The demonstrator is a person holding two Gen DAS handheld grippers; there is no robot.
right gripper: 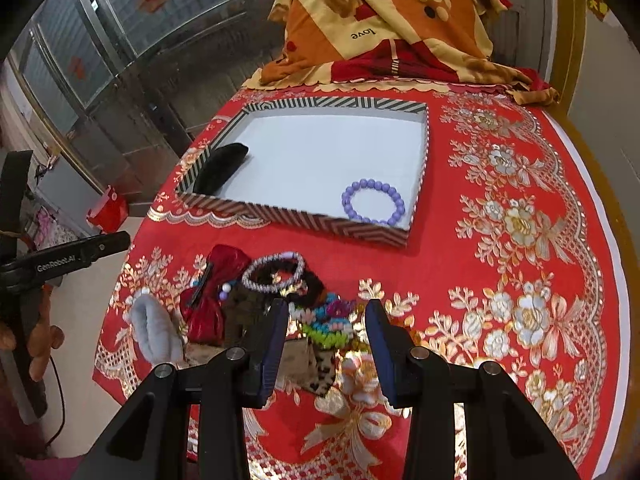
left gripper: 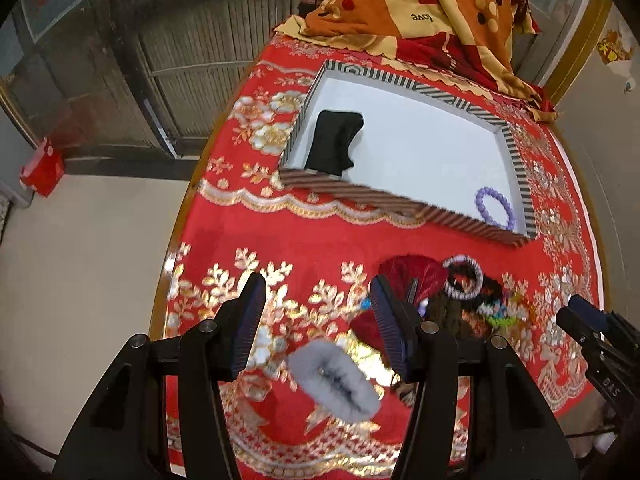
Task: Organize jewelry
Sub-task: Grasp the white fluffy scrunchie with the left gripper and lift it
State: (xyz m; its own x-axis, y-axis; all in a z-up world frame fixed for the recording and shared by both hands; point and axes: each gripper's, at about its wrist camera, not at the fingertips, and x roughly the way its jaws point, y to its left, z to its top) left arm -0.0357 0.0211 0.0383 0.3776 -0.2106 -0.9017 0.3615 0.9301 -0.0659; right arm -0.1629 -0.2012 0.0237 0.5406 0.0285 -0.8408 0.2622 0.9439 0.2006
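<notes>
Red cloth (right gripper: 460, 248): gold-flowered, covers the table.
Striped tray (right gripper: 304, 224): far centre, white floor.
Purple bead bracelet (right gripper: 374, 203): inside the tray, near right corner.
Black pouch (right gripper: 220, 168): inside the tray, left end.
Jewelry pile (right gripper: 280, 292): near the tray's front wall, on the cloth; red pouch, beaded rings, bright bands.
Grey fluffy piece (left gripper: 334, 378): left of the pile.
Left gripper (left gripper: 318, 322): wide, empty, above the fluffy piece.
Right gripper (right gripper: 327, 326): wide, empty, over the pile's near edge.

Black fingers (right gripper: 276, 344) with ribbed blue pads, silver screws.
</notes>
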